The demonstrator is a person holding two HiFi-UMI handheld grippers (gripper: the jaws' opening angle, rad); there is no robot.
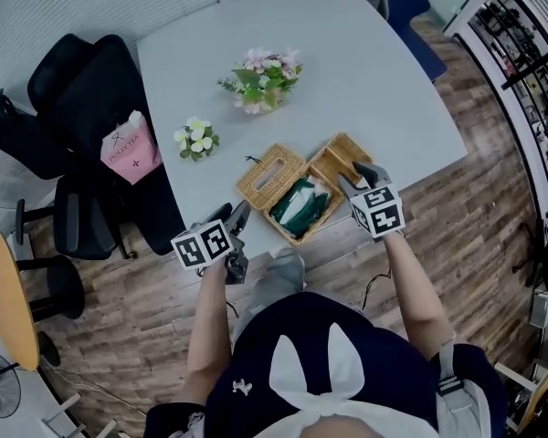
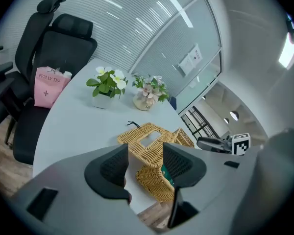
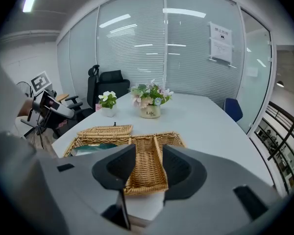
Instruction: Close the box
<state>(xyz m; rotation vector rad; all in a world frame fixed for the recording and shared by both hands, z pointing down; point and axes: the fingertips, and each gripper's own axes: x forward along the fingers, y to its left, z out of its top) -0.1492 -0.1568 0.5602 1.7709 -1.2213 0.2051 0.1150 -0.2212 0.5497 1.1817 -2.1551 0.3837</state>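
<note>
Right claw [image 3: 149, 166] is open, jaws wide apart, the right flap [image 3: 146, 153] of the wicker box [image 1: 289, 232] lying flat between and past them, pads not pressing it. Left claw [image 2: 144, 163] is open too, nothing between its jaws, hanging off the surface [image 1: 356, 71] edge near the box's left side. Box sits at the near edge, both flaps laid out, the left flap [image 1: 271, 177] slotted, green stuff [image 1: 301, 206] inside. Two flower pots [image 1: 263, 80] stand farther back. Pink bag [image 1: 130, 146] rests on a chair [image 1: 78, 89].

From my feed I note: tan woven wicker box [image 1: 272, 177], dark green contents [image 1: 300, 206] inside, pale grey desk [image 1: 374, 71], pink bag [image 1: 131, 151], black chair [image 1: 82, 80].
</note>
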